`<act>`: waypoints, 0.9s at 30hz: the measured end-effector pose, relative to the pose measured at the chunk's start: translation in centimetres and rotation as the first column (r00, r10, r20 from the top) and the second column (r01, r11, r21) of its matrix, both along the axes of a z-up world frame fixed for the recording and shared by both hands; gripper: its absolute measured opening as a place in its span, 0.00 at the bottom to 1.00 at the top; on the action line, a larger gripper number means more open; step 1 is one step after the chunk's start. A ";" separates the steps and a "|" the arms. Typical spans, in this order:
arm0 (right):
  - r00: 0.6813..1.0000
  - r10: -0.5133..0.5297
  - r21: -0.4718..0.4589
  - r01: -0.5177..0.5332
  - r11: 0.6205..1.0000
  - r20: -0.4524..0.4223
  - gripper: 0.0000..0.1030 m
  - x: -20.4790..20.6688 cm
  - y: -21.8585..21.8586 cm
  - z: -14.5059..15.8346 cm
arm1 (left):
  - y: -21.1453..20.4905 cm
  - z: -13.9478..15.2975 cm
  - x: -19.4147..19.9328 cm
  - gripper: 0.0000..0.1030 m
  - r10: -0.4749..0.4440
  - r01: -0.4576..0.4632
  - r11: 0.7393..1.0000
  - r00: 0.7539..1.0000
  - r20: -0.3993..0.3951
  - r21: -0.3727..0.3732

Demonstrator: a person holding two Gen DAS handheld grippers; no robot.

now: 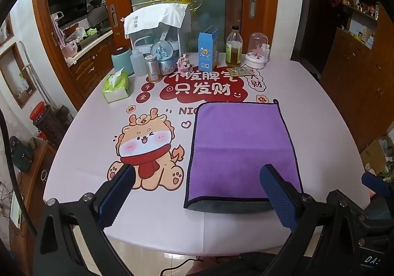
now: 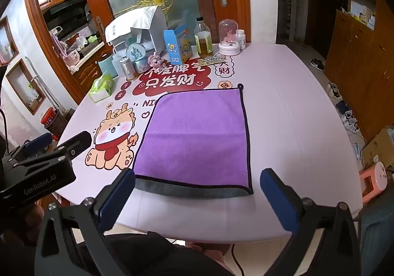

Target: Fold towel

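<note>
A purple towel [image 1: 242, 150] with a dark edge lies flat on the pink table [image 1: 320, 116], folded once, its grey underside showing along the near edge. It also shows in the right wrist view [image 2: 197, 135]. My left gripper [image 1: 197, 187] is open and empty, held above the table's near edge, its right finger over the towel's near right part. My right gripper [image 2: 197, 189] is open and empty, hovering over the towel's near edge. The left gripper shows in the right wrist view [image 2: 56, 140] at the left, and looks open there too.
At the table's far side stand a tissue pack [image 1: 115, 86], a teal cup [image 1: 122, 59], a snow globe [image 1: 162, 56], a blue box [image 1: 208, 52], an oil bottle [image 1: 234, 47] and a glass dome [image 1: 257, 50]. A cartoon dragon print [image 1: 147, 148] lies left of the towel.
</note>
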State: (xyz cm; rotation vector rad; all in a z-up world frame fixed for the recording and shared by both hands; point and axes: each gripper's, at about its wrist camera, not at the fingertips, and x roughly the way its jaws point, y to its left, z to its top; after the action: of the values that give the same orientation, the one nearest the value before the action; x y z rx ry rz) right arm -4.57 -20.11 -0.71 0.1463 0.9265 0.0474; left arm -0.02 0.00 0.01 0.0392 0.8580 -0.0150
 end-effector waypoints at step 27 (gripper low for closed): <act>1.000 -0.001 -0.005 0.001 1.000 0.007 0.99 -0.3 0.2 0.1 | -0.3 0.0 -0.1 0.98 -0.015 0.015 1.000 1.000 -0.011 -0.003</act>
State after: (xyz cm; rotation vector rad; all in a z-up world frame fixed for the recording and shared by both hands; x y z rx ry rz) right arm -4.84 -19.92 -0.56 0.1414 0.9194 0.0446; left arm -0.17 -0.26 0.03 0.0435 0.8684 -0.0307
